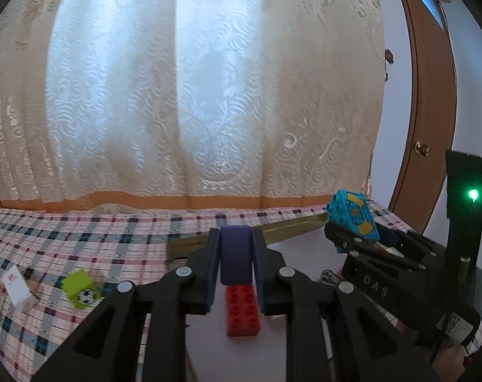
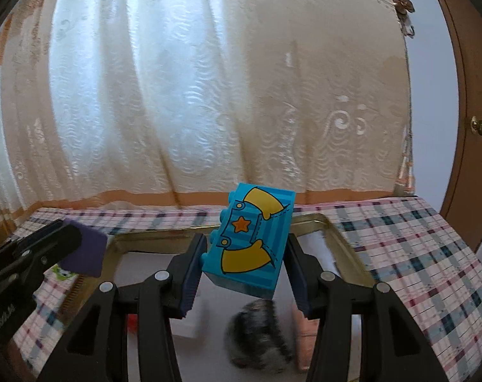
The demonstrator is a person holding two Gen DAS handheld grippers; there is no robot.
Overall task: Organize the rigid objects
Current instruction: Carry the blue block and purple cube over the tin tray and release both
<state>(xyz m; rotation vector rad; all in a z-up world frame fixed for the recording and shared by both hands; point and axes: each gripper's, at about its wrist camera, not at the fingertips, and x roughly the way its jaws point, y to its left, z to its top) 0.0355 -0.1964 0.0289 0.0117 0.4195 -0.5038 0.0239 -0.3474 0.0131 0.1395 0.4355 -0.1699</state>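
Observation:
My left gripper [image 1: 236, 254] is shut on a dark purple block [image 1: 236, 253] and holds it above a gold-rimmed tin tray [image 1: 288, 227]. A red studded brick [image 1: 242, 312] lies in the tray just below it. My right gripper [image 2: 245, 254] is shut on a turquoise brick [image 2: 250, 242] with yellow shapes and an orange star, tilted, above the same tray [image 2: 333, 226]. The right gripper and its brick [image 1: 352, 215] also show at the right of the left wrist view. The left gripper with the purple block [image 2: 85, 251] shows at the left of the right wrist view.
A plaid cloth [image 1: 81, 235] covers the table. A green football brick [image 1: 81, 289] and a small white card [image 1: 16, 286] lie left of the tray. A blurred grey striped object [image 2: 260, 334] lies in the tray. A curtain [image 1: 177, 95] hangs behind; a brown door [image 1: 432, 111] stands at the right.

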